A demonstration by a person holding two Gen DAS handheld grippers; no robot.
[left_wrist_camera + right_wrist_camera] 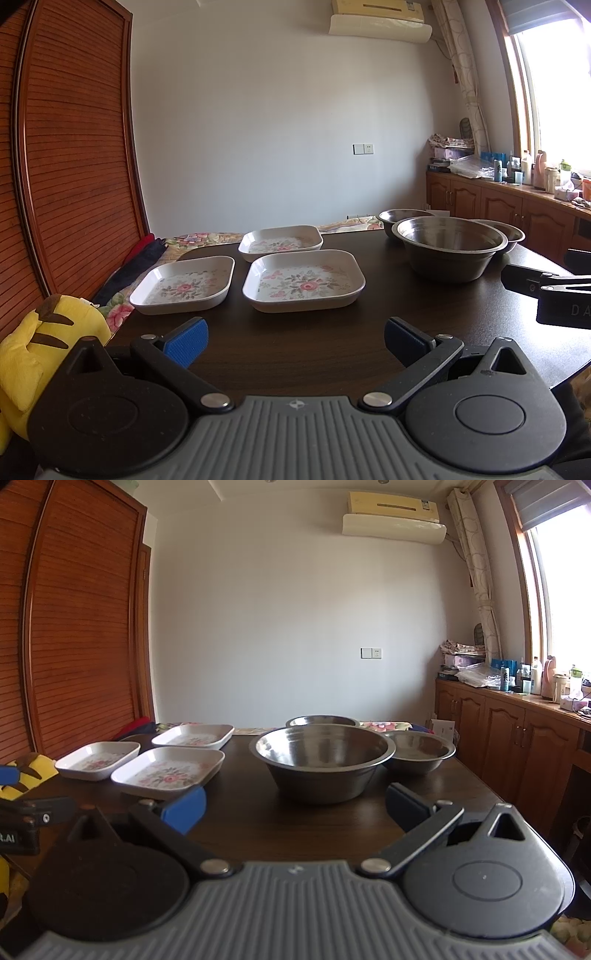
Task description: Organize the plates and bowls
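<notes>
Three white square floral-patterned plates (303, 280) are seen lying apart on the left of the dark wooden tabletop (369, 332); three round stainless-steel bowls (320, 761) are grouped on its right. The left claw (295, 341) and right claw (295, 810) are held wide and empty above the near edge.

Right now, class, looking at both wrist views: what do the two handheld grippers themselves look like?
Both look alike. The left gripper and the right gripper each have a grey ribbed body, two black round discs, black link arms with silver rivets, and blue textured pads on the jaws. Seen from the side, each black body carries white lettering, only partly readable. No sleeves or cables show.
</notes>
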